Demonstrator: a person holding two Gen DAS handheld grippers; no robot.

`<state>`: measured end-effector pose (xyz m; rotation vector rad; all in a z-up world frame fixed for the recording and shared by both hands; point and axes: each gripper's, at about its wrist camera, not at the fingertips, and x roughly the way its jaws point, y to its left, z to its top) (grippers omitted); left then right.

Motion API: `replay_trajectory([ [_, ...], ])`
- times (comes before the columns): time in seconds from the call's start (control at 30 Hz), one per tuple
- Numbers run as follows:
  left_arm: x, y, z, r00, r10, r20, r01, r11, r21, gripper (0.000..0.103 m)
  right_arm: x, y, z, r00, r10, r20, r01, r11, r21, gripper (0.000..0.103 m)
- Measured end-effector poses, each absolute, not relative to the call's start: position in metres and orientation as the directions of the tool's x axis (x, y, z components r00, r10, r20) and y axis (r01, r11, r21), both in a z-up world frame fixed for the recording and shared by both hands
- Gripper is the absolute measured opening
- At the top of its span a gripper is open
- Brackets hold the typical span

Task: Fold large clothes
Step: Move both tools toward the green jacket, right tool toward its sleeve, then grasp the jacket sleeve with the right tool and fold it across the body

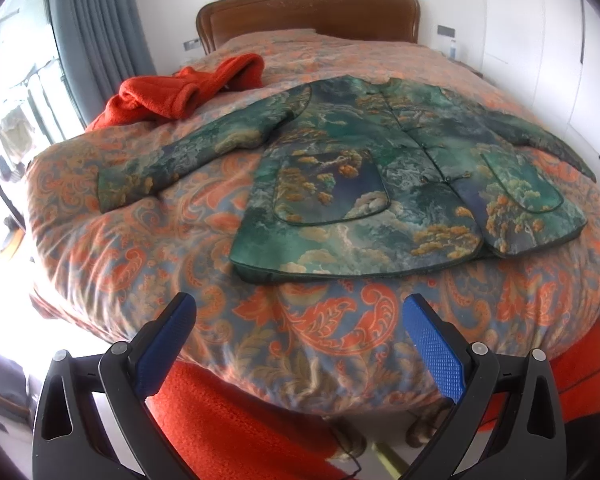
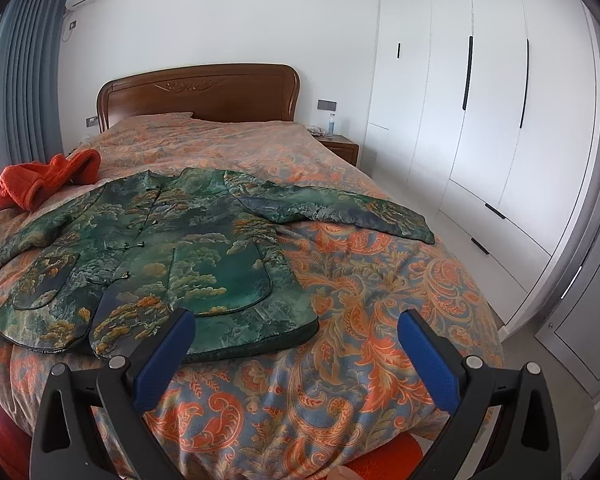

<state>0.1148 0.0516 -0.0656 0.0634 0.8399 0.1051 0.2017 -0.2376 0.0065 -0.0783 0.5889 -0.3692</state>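
Both sets of tongs hang spread wide over the foot of the bed, gripping nothing: the left tongs (image 1: 300,308) and the right tongs (image 2: 296,324). At twelve o'clock from the left pair, a green landscape-print jacket (image 1: 380,168) lies flat on the orange paisley quilt (image 1: 148,240), front up, sleeves stretched out to either side. An orange fleece garment (image 1: 180,92) sits bunched at ten o'clock, near the jacket's sleeve. A wooden headboard (image 2: 198,94) stands beyond.
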Motion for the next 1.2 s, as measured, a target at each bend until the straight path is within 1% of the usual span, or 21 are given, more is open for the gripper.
replay_trajectory([
  [0.17, 0.116, 0.057, -0.068, 0.660, 0.132, -0.740, -0.083, 0.991, 0.103, 0.103, 0.201, -0.242, 0.006, 0.781, -0.334, -0.527, 0.293, 0.942, -0.162, 0.103],
  [0.3, 0.118, 0.065, -0.071, 0.666, 0.149, -0.731, -0.099, 0.989, 0.112, 0.103, 0.203, -0.242, 0.004, 0.804, -0.267, -0.532, 0.221, 0.964, -0.149, 0.103],
  [0.4, 0.124, 0.077, -0.079, 0.660, 0.176, -0.730, -0.123, 0.984, 0.126, 0.103, 0.207, -0.241, -0.003, 0.797, -0.235, -0.556, 0.183, 0.972, -0.148, 0.103],
  [0.5, 0.131, 0.102, -0.089, 0.626, 0.189, -0.756, -0.171, 0.980, 0.103, 0.103, 0.214, -0.244, -0.010, 0.777, -0.239, -0.583, 0.175, 0.971, -0.166, 0.103],
  [0.67, 0.147, 0.138, -0.107, 0.574, 0.118, -0.811, -0.188, 0.982, 0.010, 0.103, 0.227, -0.281, -0.011, 0.766, -0.214, -0.606, 0.201, 0.975, -0.090, 0.103],
  [0.73, 0.157, 0.145, -0.113, 0.563, 0.075, -0.823, -0.174, 0.984, -0.029, 0.103, 0.235, -0.297, -0.015, 0.758, -0.220, -0.614, 0.205, 0.974, -0.096, 0.103],
  [0.8, 0.168, 0.150, -0.120, 0.545, 0.054, -0.837, -0.181, 0.982, -0.055, 0.103, 0.248, -0.313, -0.023, 0.734, -0.232, -0.638, 0.210, 0.971, -0.112, 0.103],
  [0.87, 0.175, 0.149, -0.122, 0.530, 0.042, -0.847, -0.193, 0.979, -0.072, 0.102, 0.264, -0.334, -0.033, 0.699, -0.222, -0.680, 0.223, 0.971, -0.089, 0.103],
  [0.93, 0.174, 0.143, -0.118, 0.545, 0.024, -0.838, -0.185, 0.979, -0.092, 0.103, 0.277, -0.350, -0.037, 0.681, -0.210, -0.702, 0.240, 0.969, -0.057, 0.103],
  [1.0, 0.171, 0.134, -0.113, 0.565, 0.017, -0.825, -0.168, 0.981, -0.095, 0.102, 0.290, -0.369, -0.041, 0.663, -0.200, -0.721, 0.266, 0.964, -0.022, 0.103],
  [1.1, 0.167, 0.119, -0.106, 0.580, 0.037, -0.814, -0.146, 0.987, -0.059, 0.103, 0.307, -0.395, -0.047, 0.628, -0.190, -0.755, 0.329, 0.944, 0.036, 0.103],
  [1.2, 0.164, 0.108, -0.097, 0.591, 0.052, -0.805, -0.129, 0.991, -0.031, 0.103, 0.329, -0.422, -0.051, 0.614, -0.204, -0.763, 0.396, 0.915, 0.074, 0.103],
])
